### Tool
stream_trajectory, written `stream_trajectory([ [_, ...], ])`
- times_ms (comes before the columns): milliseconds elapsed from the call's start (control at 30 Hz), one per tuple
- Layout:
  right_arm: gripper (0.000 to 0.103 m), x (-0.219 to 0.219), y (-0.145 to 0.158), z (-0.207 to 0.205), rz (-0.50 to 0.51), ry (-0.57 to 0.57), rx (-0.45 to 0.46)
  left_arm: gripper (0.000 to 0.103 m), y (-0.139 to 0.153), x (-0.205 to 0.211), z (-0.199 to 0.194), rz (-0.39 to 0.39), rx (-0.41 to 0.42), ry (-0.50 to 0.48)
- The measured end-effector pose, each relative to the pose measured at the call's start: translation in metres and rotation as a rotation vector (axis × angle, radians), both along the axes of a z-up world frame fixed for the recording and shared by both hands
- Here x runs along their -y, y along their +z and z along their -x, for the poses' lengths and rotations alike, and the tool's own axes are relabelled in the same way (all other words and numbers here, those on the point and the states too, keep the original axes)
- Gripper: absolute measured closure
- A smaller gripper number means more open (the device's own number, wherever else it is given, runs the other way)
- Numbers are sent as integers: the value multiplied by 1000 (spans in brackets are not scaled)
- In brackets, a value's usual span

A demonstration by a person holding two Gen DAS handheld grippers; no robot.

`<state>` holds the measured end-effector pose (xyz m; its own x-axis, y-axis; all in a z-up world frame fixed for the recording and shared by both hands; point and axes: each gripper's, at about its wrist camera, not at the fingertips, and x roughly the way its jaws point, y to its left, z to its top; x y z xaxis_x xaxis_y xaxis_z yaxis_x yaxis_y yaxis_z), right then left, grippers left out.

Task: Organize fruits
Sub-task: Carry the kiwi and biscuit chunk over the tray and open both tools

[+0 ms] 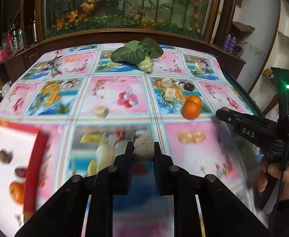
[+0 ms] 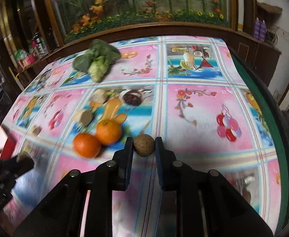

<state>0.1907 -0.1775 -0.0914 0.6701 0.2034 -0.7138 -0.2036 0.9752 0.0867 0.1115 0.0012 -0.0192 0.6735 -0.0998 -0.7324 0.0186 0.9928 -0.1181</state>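
Note:
My left gripper [image 1: 144, 148] is shut on a pale beige chunk [image 1: 143, 150] and holds it above the tablecloth. My right gripper [image 2: 144, 145] is shut on a small round brown fruit [image 2: 144, 145]. Two oranges [image 2: 98, 139] lie just left of the right gripper; they also show in the left wrist view [image 1: 192, 106]. A red-rimmed white box [image 1: 8, 148] at the left holds an orange [image 1: 16, 192] and dark fruits [image 1: 5, 156]. More beige chunks [image 1: 100, 111] lie on the cloth. The right gripper [image 1: 223, 113] shows at the right edge.
A leafy green vegetable [image 1: 138, 52] lies at the far side of the table. The fruit-print tablecloth [image 2: 194, 118] covers a green table [image 2: 271, 122]. A wooden cabinet with a flower display [image 1: 124, 9] stands behind.

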Motion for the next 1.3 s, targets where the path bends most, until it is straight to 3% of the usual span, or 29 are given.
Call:
stream_trajectory([
  [233,80,-16,14,56,5,48,39,86,12,-29,46,26,19,61],
  [633,80,-113,29,126,-9,250,69,86,20,-112,107,39,46,254],
  [967,79,-209,27,147,-29,436,58,86,14,-181,125,18,22,426],
  [1300,79,-281,29,136,-12,541,58,86,-1,-212,119,16,-29,490],
])
